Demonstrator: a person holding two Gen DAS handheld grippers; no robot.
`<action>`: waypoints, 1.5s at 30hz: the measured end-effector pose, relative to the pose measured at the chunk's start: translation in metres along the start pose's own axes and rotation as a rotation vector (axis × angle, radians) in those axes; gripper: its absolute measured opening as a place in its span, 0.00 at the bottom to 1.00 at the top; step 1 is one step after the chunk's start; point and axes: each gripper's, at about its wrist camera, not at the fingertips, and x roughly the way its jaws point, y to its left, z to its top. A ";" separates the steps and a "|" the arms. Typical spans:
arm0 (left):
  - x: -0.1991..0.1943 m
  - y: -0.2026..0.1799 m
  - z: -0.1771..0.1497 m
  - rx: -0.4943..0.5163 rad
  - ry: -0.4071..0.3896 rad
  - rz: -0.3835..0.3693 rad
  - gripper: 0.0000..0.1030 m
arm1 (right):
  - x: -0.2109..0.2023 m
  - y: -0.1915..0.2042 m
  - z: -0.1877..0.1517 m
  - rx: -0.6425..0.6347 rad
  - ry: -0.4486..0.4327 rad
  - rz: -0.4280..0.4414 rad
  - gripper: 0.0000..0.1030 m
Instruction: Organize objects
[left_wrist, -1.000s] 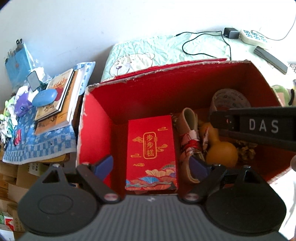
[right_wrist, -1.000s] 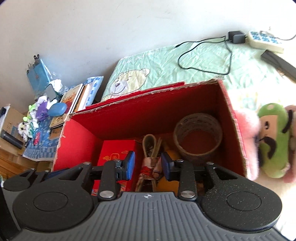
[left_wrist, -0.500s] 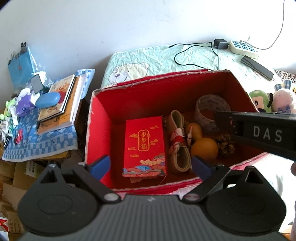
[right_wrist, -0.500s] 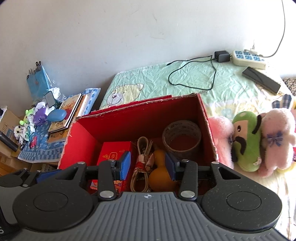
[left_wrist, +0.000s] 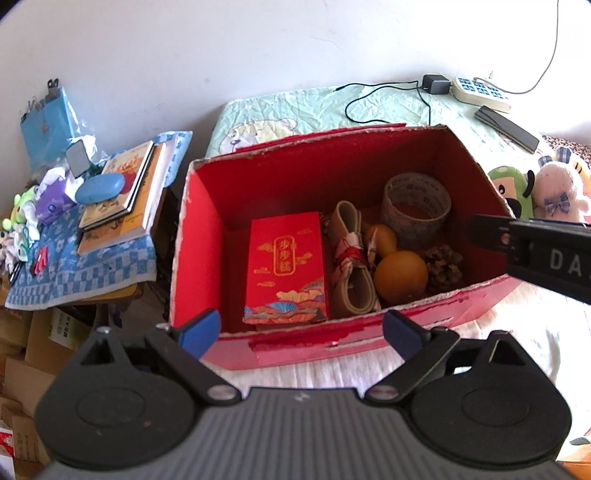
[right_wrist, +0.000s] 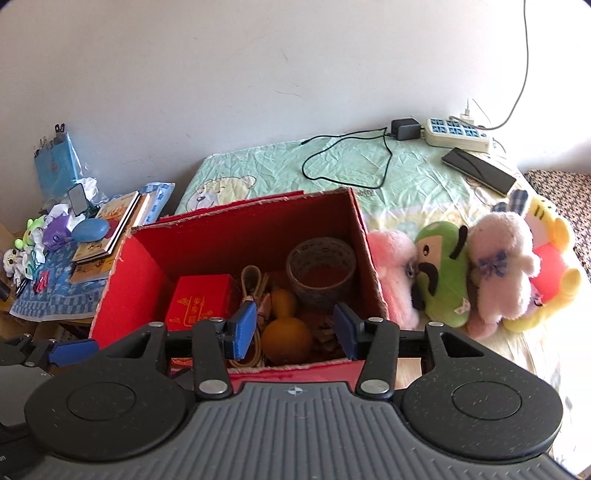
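- Left gripper (left_wrist: 301, 334): fingers wide apart, holding nothing, red cardboard box (left_wrist: 325, 349) just ahead.
- Right gripper (right_wrist: 293, 334): fingers apart, empty; orange gourd (right_wrist: 286, 338) between them, inside the box.

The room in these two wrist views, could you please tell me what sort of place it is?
Most likely a bedroom in a home. A bed with a bear-print sheet stands against the wall, plush toys lie in a row on it, and a cluttered side table beside it holds books.

red box (left_wrist: 207, 258): matt cardboard, ragged rim | toys (right_wrist: 495, 273): plush | gourd (left_wrist: 400, 275): smooth, perhaps waxy
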 end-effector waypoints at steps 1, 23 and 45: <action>0.000 0.000 -0.001 -0.003 0.001 0.000 0.93 | -0.001 -0.001 -0.002 0.003 0.002 -0.005 0.48; 0.002 0.004 -0.034 -0.075 0.075 0.015 0.96 | -0.019 0.001 -0.031 -0.016 0.042 -0.054 0.62; 0.025 0.003 -0.052 -0.061 0.235 -0.014 0.96 | -0.001 0.007 -0.054 0.011 0.217 -0.029 0.66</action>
